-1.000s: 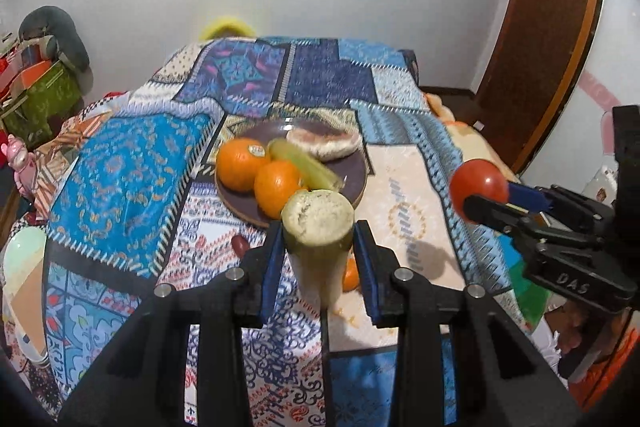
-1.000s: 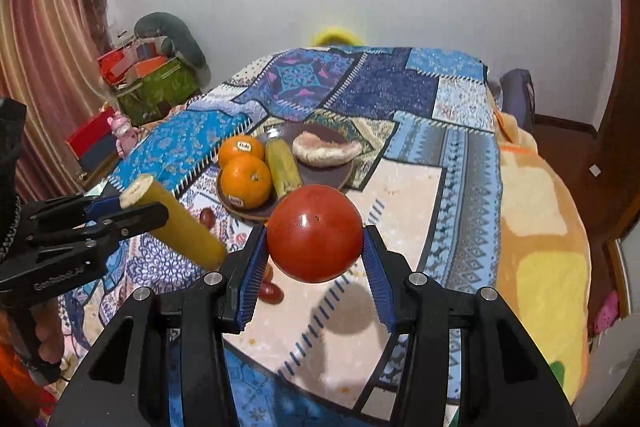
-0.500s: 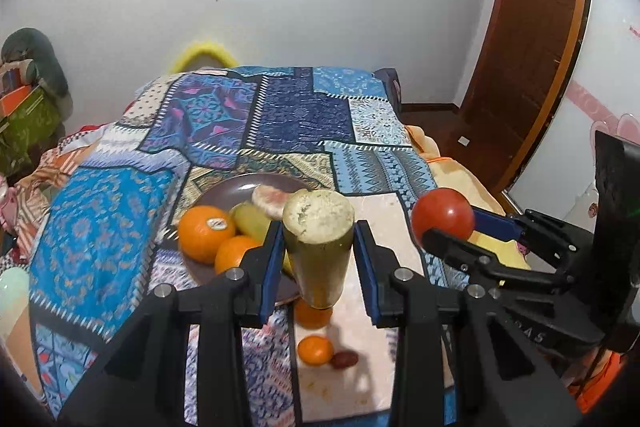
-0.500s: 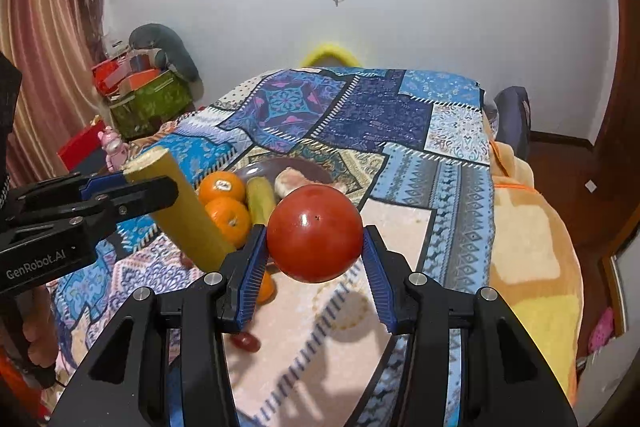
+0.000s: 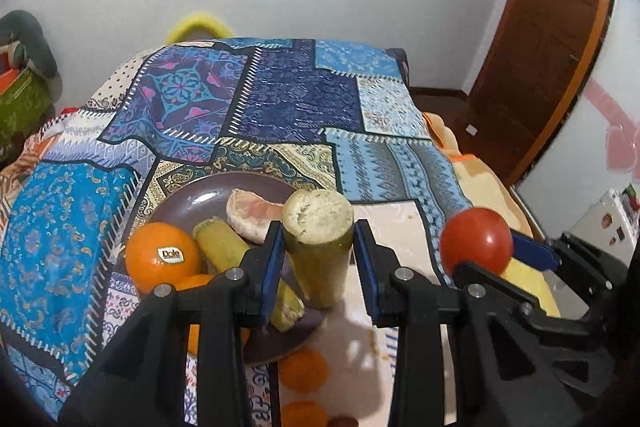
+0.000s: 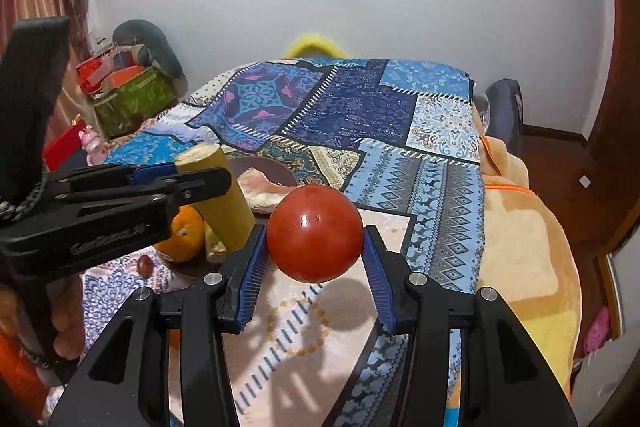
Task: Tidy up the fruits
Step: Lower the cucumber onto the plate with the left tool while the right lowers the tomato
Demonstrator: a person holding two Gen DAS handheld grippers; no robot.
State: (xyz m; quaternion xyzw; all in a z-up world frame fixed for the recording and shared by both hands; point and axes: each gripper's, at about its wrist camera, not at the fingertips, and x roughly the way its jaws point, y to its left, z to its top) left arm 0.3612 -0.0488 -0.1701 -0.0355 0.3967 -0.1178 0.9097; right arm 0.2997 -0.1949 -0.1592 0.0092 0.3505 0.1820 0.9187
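Both fisheye cameras sit just behind their fingers, high over the near end of the bed, facing the far wall. Each catches the other hand-held gripper at its edge; both share the plate.

Red tomato, blue patchwork bedspread

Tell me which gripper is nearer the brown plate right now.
Left. The left gripper hangs over the brown plate's near edge; the right gripper sits off its right side.
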